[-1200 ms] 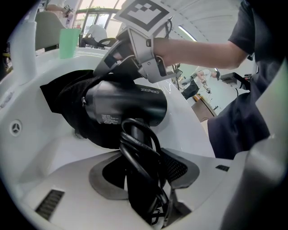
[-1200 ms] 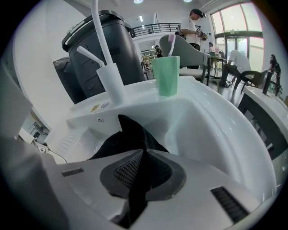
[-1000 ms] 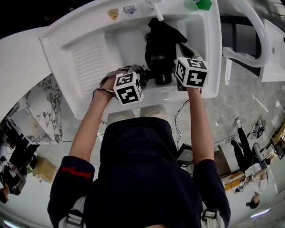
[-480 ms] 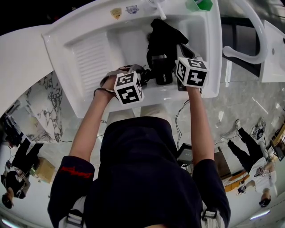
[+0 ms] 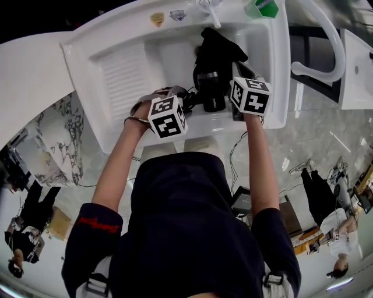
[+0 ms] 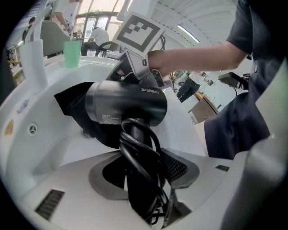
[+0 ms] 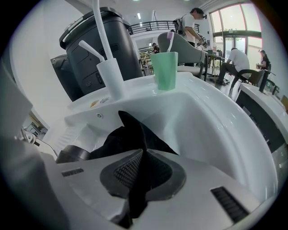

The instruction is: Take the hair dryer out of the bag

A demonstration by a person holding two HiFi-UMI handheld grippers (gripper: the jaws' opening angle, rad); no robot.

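Head view: hair dryer [image 5: 212,92] hangs over the sink [image 5: 119,137], nearly clear of the bag [image 5: 217,49].
Left gripper view: your left gripper [image 6: 142,180] is clamped on the handle over 1 cord [image 6: 135,150] bundle, so the loops could slip.
Right gripper view: your right gripper [image 7: 143,176] is pinched on bag cloth, and a thin fold could pull free.

The sink [image 5: 119,73] is bare on its ribbed left; the bag [image 5: 218,49] fills the right, tap [image 5: 208,10] and cup [image 5: 260,7] behind.

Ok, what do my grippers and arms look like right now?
The left gripper and right gripper are white with dark grey textured fingers. Each carries a white cube with black square markers. Short dark navy sleeves, the left with red print.
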